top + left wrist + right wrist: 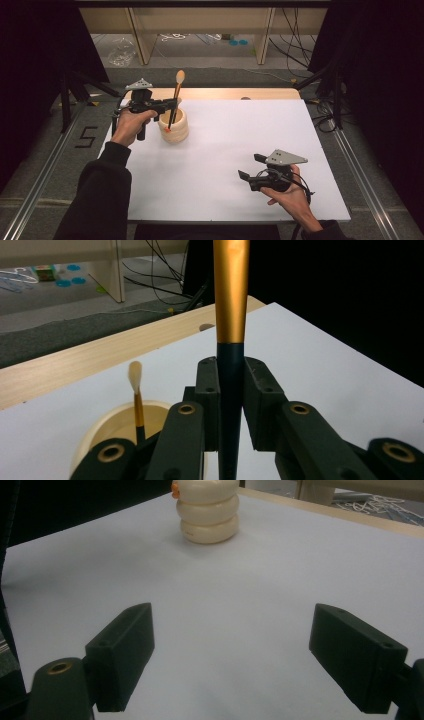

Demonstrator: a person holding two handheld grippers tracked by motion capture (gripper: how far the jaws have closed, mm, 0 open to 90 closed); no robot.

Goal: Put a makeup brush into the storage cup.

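Over the cream holder (174, 127); left hand-held gripper (172, 103) clamps brush (175, 98); right hand-held gripper (250, 167) released

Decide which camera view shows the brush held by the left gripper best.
The high view: the whole brush shows, bristle tip up, tail in the cream pot. The left gripper view gives only its dark and gold handle between the fingers. The right gripper view catches an orange end.

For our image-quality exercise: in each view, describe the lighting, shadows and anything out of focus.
High view: white table brightly lit, surroundings near black. Left gripper view: the held brush is close and soft-edged, with a sheen on its gold part. Right gripper view: dim bluish light, the cream holder casts a faint shadow, and the near jaws look slightly blurred.
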